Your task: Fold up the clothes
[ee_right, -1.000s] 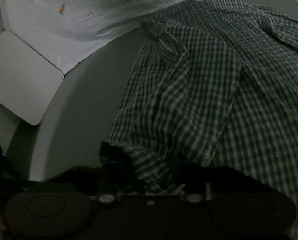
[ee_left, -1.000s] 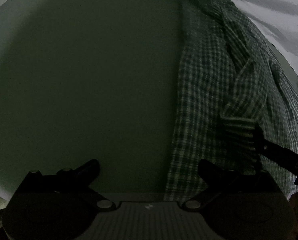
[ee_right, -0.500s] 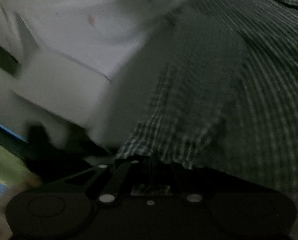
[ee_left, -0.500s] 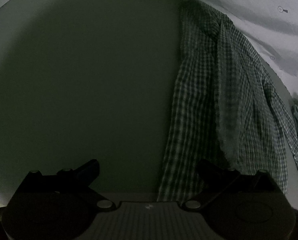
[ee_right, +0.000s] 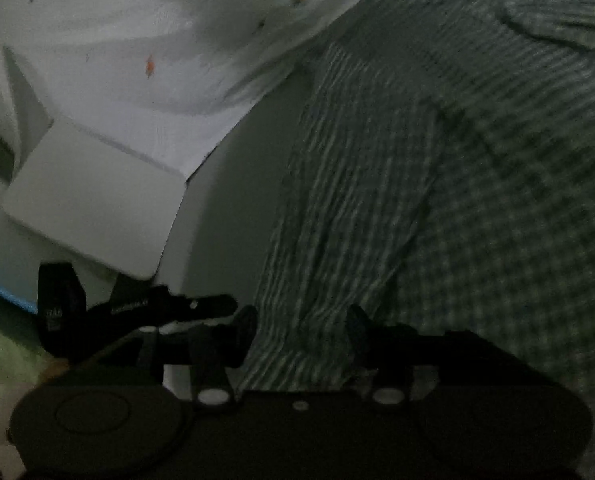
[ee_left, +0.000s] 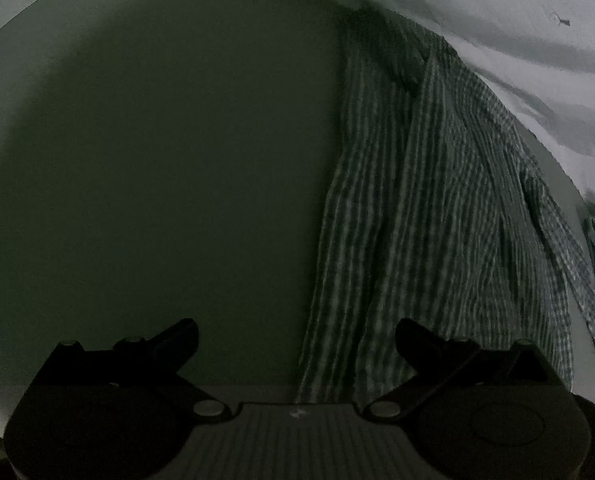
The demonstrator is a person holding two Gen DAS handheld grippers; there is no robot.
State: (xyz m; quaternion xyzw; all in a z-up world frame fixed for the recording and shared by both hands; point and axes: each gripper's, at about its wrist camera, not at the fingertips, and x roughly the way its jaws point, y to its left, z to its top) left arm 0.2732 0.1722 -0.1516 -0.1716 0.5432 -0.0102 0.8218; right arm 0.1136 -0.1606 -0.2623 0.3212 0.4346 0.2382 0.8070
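Nearest in the right wrist view, the right gripper (ee_right: 301,322) has just been opening; its fingers (ee_right: 246,322) now stand partly spread, with the near hem of a green-and-white checked shirt (ee_right: 437,184) lying between them and the pads not seen pressing on the cloth. Just left of it, the dark frame of the left gripper (ee_right: 137,308) crosses the lower left of the same view. In the left wrist view, the left gripper (ee_left: 296,338) has its fingers (ee_left: 177,336) spread wide over a bare grey-green surface (ee_left: 157,168), and the shirt's (ee_left: 425,208) near left edge runs down between them, untouched as far as can be told. The shirt lies spread along the right side of that surface, running from the near edge to the far, a long fold running along its length. Beyond it, at the far edge, rests a white cloth printed with small orange carrots (ee_right: 185,40), and to the left a plain white panel (ee_right: 93,204).
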